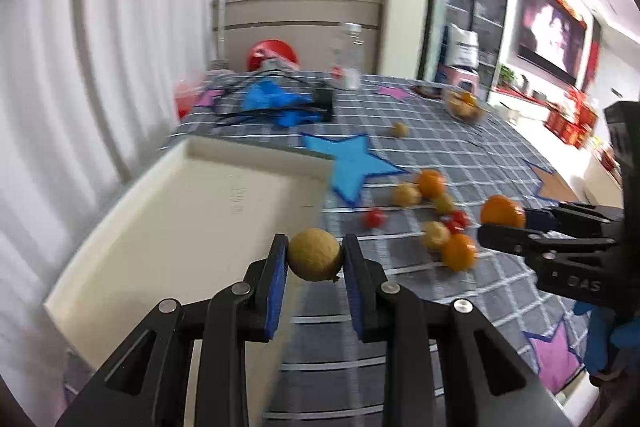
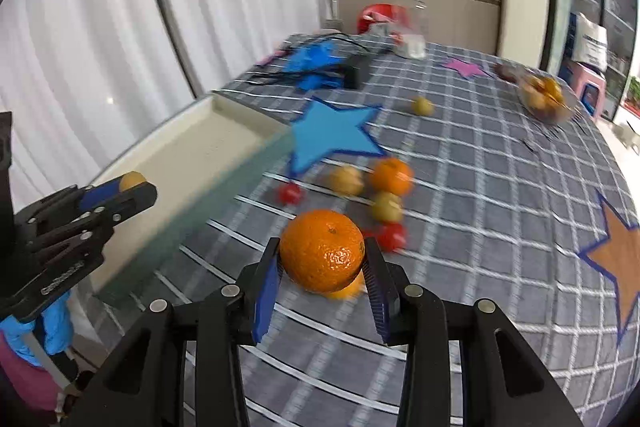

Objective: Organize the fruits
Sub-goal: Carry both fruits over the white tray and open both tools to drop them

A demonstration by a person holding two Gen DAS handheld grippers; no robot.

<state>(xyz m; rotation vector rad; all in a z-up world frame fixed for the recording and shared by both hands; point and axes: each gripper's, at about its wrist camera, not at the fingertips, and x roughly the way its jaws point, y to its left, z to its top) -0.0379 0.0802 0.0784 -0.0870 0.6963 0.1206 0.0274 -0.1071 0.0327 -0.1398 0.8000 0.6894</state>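
Blue pads line the fingers of both grippers, and each pair is closed on a fruit. The left gripper (image 1: pixel 315 261) pinches a tan round fruit (image 1: pixel 315 254) between its fingertips, holding it in the air just at the near right edge of the cream tray (image 1: pixel 168 227), which lies ahead and to the left of those fingers. The right gripper (image 2: pixel 322 259) clamps an orange (image 2: pixel 322 250) between its fingers, lifted above the grey checked worktop (image 2: pixel 480 227); a second orange (image 2: pixel 344 291) peeks out just beneath it.

Ahead of the right fingers a loose cluster of fruit lies on the cloth: a third orange (image 2: pixel 391 175), a tan fruit (image 2: pixel 346 179) beside it, a yellowish one (image 2: pixel 386 206), and two small red fruits (image 2: pixel 290 193) (image 2: pixel 393 235). A blue star (image 2: pixel 332 137) is on the cloth beyond them, just beside the tray's far corner. Farther off, one small fruit (image 2: pixel 422 105) sits alone, and a glass bowl (image 2: pixel 546 99) of fruit stands far ahead to the right. In the left wrist view the right gripper (image 1: pixel 486 225) shows at the right with its orange (image 1: pixel 502 211).
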